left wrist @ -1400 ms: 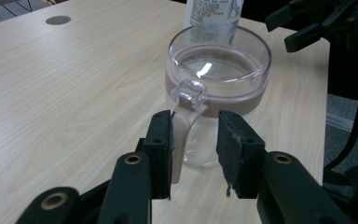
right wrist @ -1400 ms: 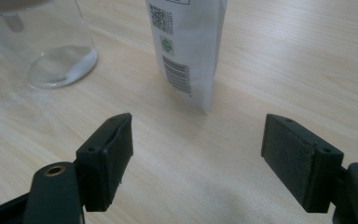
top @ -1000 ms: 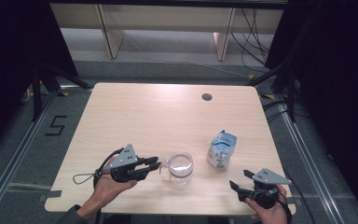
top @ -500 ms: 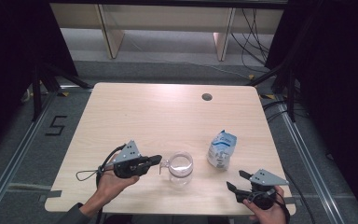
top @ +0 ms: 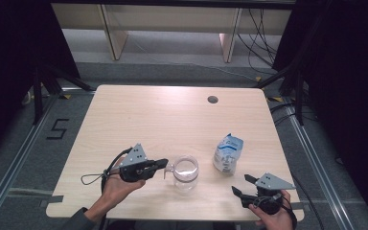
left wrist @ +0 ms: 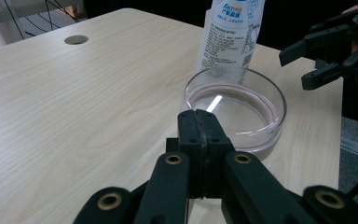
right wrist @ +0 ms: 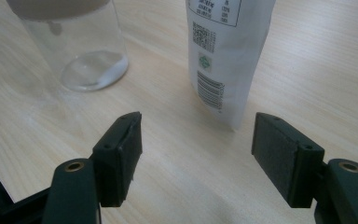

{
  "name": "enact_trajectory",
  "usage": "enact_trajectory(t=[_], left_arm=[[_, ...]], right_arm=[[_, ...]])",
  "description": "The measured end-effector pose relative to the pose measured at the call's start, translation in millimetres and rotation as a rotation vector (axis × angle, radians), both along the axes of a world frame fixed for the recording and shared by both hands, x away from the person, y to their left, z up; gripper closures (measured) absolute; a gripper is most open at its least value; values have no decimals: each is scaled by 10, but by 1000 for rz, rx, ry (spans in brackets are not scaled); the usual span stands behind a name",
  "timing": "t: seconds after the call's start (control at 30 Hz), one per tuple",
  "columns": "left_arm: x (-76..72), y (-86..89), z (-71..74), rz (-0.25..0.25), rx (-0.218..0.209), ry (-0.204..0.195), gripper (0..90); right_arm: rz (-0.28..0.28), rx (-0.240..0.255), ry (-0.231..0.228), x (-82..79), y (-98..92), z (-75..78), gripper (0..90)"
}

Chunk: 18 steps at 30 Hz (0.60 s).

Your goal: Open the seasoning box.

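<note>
A clear glass mug point(top: 184, 172) stands near the table's front edge, with its small handle pointing left. My left gripper point(top: 164, 164) lies level at that handle, jaws shut. In the left gripper view the pads point(left wrist: 199, 123) meet just before the mug's rim point(left wrist: 235, 107), and I cannot tell whether the handle is pinched under them. A white and blue bag point(top: 227, 153) stands upright right of the mug. My right gripper point(top: 240, 184) hovers open in front of the bag. Its jaws point(right wrist: 198, 140) frame the bag's lower end point(right wrist: 223, 51) without touching it, and the mug point(right wrist: 74, 42) is to its left.
The light wood table point(top: 172, 120) has a round cable hole point(top: 212, 99) at its back right. The right gripper point(left wrist: 296, 67) shows open beyond the mug in the left gripper view. Dark floor, rails and cables surround the table.
The left gripper's jaws have closed at the mug's handle and it has edged slightly right. The right gripper has barely moved.
</note>
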<state>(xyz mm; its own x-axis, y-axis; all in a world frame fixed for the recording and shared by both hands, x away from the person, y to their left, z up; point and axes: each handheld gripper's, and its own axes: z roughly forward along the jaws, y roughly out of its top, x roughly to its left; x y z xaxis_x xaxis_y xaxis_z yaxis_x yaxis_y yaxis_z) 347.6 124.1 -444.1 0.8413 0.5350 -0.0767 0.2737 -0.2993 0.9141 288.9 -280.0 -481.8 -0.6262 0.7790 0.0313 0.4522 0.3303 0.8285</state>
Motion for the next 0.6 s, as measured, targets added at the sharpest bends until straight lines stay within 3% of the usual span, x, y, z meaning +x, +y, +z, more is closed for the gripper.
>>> enact_trajectory(t=[0.03, 0.1, 0.17, 0.2, 0.37, 0.6], left_arm=[[3, -2, -2, -1, -3, 1, 892], [8, -6, -7, -2, -6, 1, 892], [7, -8, -9, -3, 0, 3, 893], [4, -13, -14, -2, -2, 6, 893], [-5, -17, -37, -8, 7, 3, 892], [-1, -14, -41, -3, 6, 4, 890]], right_arm=[[6, 6, 14, 3, 0, 4, 344], [7, -11, -12, 13, -1, -3, 345], [2, 1, 8, 1, 15, -4, 347], [10, -18, -22, 14, 3, -1, 348], [11, -6, 4, 0, 36, 4, 352], [28, -18, -14, -3, 65, -1, 357]])
